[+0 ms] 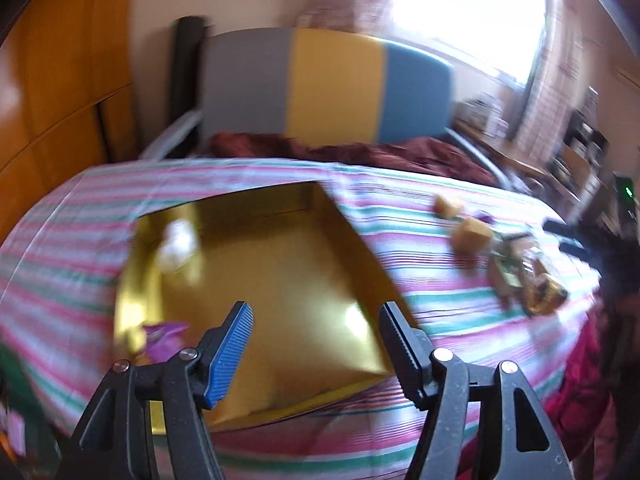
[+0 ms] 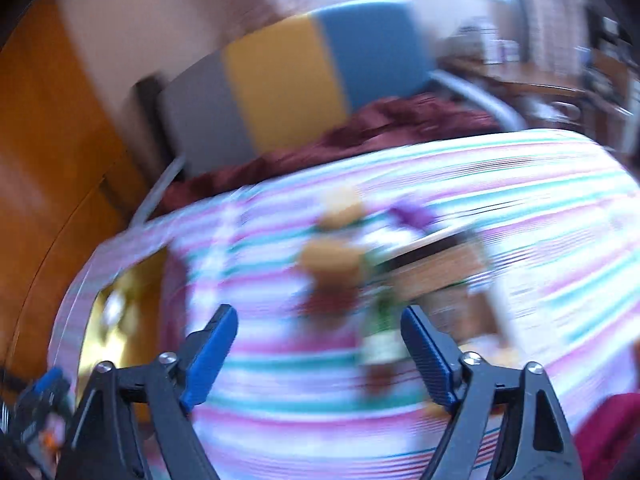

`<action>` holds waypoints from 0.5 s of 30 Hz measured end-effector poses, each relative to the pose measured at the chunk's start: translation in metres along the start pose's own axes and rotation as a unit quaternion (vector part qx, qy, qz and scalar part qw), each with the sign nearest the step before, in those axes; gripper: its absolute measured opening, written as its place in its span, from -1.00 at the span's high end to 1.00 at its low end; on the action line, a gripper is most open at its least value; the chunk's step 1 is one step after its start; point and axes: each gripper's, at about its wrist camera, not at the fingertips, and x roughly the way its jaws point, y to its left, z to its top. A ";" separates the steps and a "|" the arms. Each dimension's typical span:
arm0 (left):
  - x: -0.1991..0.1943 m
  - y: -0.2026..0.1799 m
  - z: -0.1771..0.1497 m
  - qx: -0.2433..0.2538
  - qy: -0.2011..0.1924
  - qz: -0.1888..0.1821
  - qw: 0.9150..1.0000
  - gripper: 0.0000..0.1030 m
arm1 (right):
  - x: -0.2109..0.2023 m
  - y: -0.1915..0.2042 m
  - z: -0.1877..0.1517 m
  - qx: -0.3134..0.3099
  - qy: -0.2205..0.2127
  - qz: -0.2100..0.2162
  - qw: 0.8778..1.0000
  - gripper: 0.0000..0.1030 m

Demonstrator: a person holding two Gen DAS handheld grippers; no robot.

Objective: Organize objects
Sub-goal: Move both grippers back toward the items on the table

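Note:
A shiny gold box (image 1: 280,280) lies open on the striped bedcover (image 1: 80,220). Inside it sit a white item (image 1: 176,244) and a purple wrapper (image 1: 164,336). My left gripper (image 1: 316,312) hangs open over the box's near edge, nothing between its fingers. Loose snacks lie to the right: tan blocks (image 1: 472,234) and shiny wrappers (image 1: 536,280). The right wrist view is heavily blurred. There my right gripper (image 2: 320,316) stands open and empty above the cover, just short of the tan blocks (image 2: 328,256), a green packet (image 2: 380,320) and a purple wrapper (image 2: 412,216). The gold box (image 2: 120,300) shows at the left.
A grey, yellow and blue headboard (image 1: 332,84) and a dark red blanket (image 1: 360,152) close off the far end of the bed. An orange wooden wardrobe (image 1: 52,100) stands at the left. A cluttered desk (image 1: 500,128) sits by the bright window. A flat brown box (image 2: 440,268) lies among the snacks.

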 end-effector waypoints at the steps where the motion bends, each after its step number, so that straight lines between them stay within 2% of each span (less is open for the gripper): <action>1: 0.004 -0.015 0.004 0.016 0.004 -0.015 1.000 -0.29 | -0.002 -0.016 0.005 0.018 -0.009 -0.011 1.000 -0.72; 4: 0.021 -0.054 0.014 0.052 0.017 -0.061 0.997 -0.29 | -0.007 -0.057 0.011 0.067 -0.034 -0.045 0.996 -0.72; 6: 0.034 -0.077 0.018 0.072 0.031 -0.086 0.993 -0.29 | -0.009 -0.082 0.007 0.109 -0.050 -0.049 0.992 -0.72; 10: 0.066 -0.119 0.023 0.095 0.066 -0.123 0.986 -0.29 | -0.013 -0.116 0.005 0.204 -0.064 -0.025 0.977 -0.72; 15: 0.104 -0.163 0.028 0.093 0.108 -0.156 0.977 -0.21 | -0.011 -0.123 0.005 0.234 -0.063 -0.004 0.970 -0.74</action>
